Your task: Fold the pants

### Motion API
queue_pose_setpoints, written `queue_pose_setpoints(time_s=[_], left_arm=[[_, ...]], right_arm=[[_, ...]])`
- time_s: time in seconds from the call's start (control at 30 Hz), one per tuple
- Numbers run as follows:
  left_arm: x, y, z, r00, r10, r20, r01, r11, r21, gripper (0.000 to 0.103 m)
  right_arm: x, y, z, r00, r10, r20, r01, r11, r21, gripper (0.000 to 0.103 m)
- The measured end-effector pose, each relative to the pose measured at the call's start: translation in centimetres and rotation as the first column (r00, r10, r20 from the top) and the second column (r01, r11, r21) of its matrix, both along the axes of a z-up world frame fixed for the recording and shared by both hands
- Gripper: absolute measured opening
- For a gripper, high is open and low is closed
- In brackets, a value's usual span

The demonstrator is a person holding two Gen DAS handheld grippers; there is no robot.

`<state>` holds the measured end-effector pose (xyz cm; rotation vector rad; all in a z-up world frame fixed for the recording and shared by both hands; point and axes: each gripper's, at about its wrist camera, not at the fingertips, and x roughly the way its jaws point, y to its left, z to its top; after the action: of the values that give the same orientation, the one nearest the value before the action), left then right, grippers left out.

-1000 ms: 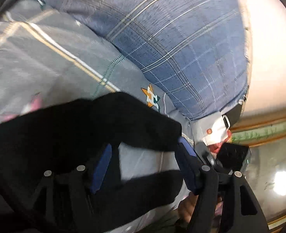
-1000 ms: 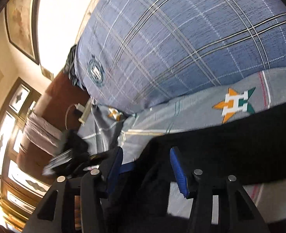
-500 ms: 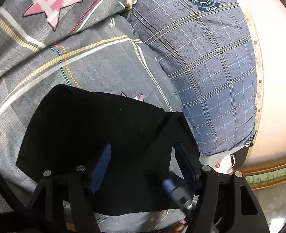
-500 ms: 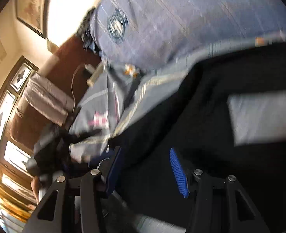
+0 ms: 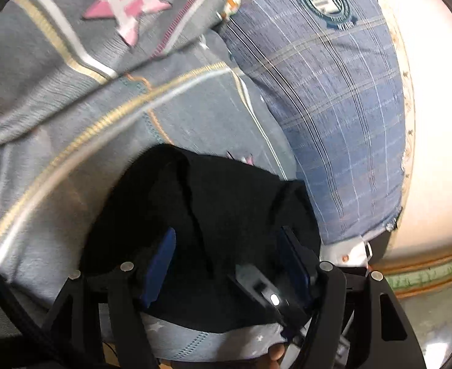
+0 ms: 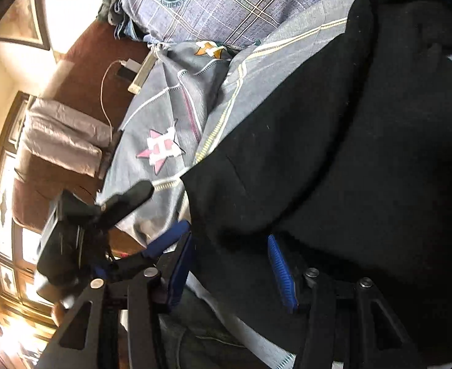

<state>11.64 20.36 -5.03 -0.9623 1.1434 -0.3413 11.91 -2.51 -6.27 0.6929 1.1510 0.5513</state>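
The black pants [image 5: 213, 215] lie bunched on the grey star-print bedsheet [image 5: 72, 123], in the lower middle of the left view and filling the right side of the right view. The left gripper [image 5: 226, 264] has its fingers spread wide over the cloth, while the right gripper [image 6: 229, 264] is closing with pants fabric between its fingers. A blue plaid pillow [image 5: 333, 107] sits at upper right.
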Motion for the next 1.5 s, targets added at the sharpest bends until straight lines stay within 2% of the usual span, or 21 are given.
queue_pose_setpoints(time_s=[0.03, 0.1, 0.2, 0.37, 0.43, 0.53, 0.6, 0.63, 0.67, 0.7, 0.73, 0.87, 0.97, 1.03, 1.07, 1.1, 1.17, 1.23, 1.3, 1.43, 1.5], left_arm=[[0.2, -0.3, -0.2, 1.0, -0.015, -0.008, 0.015, 1.0, -0.015, 0.069], [0.4, -0.4, -0.5, 0.999, -0.033, -0.017, 0.032, 0.998, -0.054, 0.069], [0.8, -0.7, -0.6, 0.999, -0.045, -0.03, 0.043, 0.997, -0.07, 0.069], [1.8, -1.9, -1.1, 0.995, -0.079, -0.064, 0.077, 0.996, -0.033, 0.067], [1.8, -2.2, -1.4, 0.993, -0.081, -0.085, 0.08, 0.997, -0.018, 0.064], [2.0, -2.2, -2.0, 0.991, -0.061, -0.122, 0.062, 0.998, -0.002, 0.05], [2.0, -2.1, -2.6, 0.987, -0.044, -0.155, 0.046, 0.999, 0.007, 0.036], [1.8, -1.9, -2.8, 0.986, -0.035, -0.165, 0.037, 0.999, 0.008, 0.033], [1.8, -1.9, -2.9, 0.985, -0.027, -0.169, 0.03, 0.999, 0.015, 0.026], [1.8, -1.8, -2.8, 0.986, -0.022, -0.167, 0.028, 0.999, 0.03, 0.021], [1.7, -1.8, -2.7, 0.987, -0.017, -0.161, 0.024, 0.999, 0.045, 0.019], [1.5, -1.0, -2.0, 0.993, 0.012, -0.117, -0.011, 1.0, 0.012, 0.008], [1.5, -0.1, -1.8, 0.996, 0.039, -0.079, -0.046, 0.996, -0.08, 0.006], [1.6, 0.4, -2.0, 0.996, 0.047, -0.076, -0.058, 0.987, -0.15, 0.006], [1.7, 0.7, -2.0, 0.995, 0.057, -0.077, -0.068, 0.986, -0.155, 0.005], [1.9, 1.1, -1.8, 0.995, 0.065, -0.079, -0.077, 0.984, -0.162, 0.005], [2.7, 1.9, -1.1, 0.995, 0.075, -0.073, -0.087, 0.979, -0.183, 0.005], [4.2, 2.8, -0.2, 0.994, 0.089, -0.06, -0.1, 0.967, -0.236, 0.005], [6.0, 3.8, 0.1, 0.991, 0.114, -0.074, -0.129, 0.959, -0.253, 0.005], [8.8, 4.8, -0.8, 0.98, 0.15, -0.129, -0.174, 0.965, -0.197, 0.005], [9.8, 4.8, -1.4, 0.978, 0.164, -0.129, -0.183, 0.971, -0.154, 0.005]], right_arm=[[0.3, -0.1, 0.1, 1.0, -0.005, 0.0, 0.005, 1.0, -0.006, 0.035], [0.8, 0.0, 0.3, 1.0, -0.007, 0.003, 0.007, 1.0, -0.019, 0.014], [1.7, 0.1, 1.0, 1.0, -0.01, 0.011, 0.01, 0.999, -0.05, 0.013], [2.5, -0.3, 2.0, 1.0, -0.014, 0.026, 0.014, 1.0, 0.003, 0.013], [2.5, -0.6, 1.9, 1.0, -0.026, 0.014, 0.026, 1.0, -0.003, 0.013], [1.6, -2.3, 1.3, 0.999, -0.053, -0.01, 0.053, 0.999, 0.003, 0.014], [1.3, -3.6, 0.9, 0.997, -0.076, -0.027, 0.076, 0.997, 0.023, 0.019], [1.4, -4.5, 0.8, 0.995, -0.092, -0.032, 0.093, 0.995, 0.04, 0.023], [1.5, -5.2, 0.9, 0.994, -0.109, -0.034, 0.11, 0.993, 0.048, 0.037], [1.9, -5.9, 1.3, 0.991, -0.127, -0.029, 0.129, 0.99, 0.057, 0.063], [2.1, -6.2, 1.6, 0.99, -0.136, -0.021, 0.137, 0.989, 0.062, 0.073], [3.9, -6.7, 2.2, 0.987, -0.157, -0.018, 0.158, 0.987, 0.029, 0.074], [5.0, -6.6, 1.2, 0.986, -0.16, -0.047, 0.162, 0.986, 0.048, 0.07], [5.6, -6.1, 0.2, 0.983, -0.156, -0.092, 0.155, 0.988, -0.011, 0.054], [5.8, -5.7, -0.2, 0.983, -0.15, -0.109, 0.147, 0.989, -0.033, 0.037], [6.1, -5.6, -0.5, 0.983, -0.147, -0.114, 0.142, 0.989, -0.048, 0.025], [6.5, -5.5, -0.5, 0.982, -0.149, -0.114, 0.14, 0.987, -0.081, 0.018], [7.2, -5.7, 0.3, 0.984, -0.153, -0.095, 0.147, 0.987, -0.066, 0.017], [8.0, -5.6, 1.3, 0.987, -0.143, -0.076, 0.14, 0.989, -0.043, 0.017], [11.4, -5.0, 2.4, 0.988, -0.132, -0.073, 0.132, 0.991, -0.016, 0.017], [13.1, -4.5, 2.2, 0.988, -0.134, -0.08, 0.132, 0.991, -0.033, 0.018]])
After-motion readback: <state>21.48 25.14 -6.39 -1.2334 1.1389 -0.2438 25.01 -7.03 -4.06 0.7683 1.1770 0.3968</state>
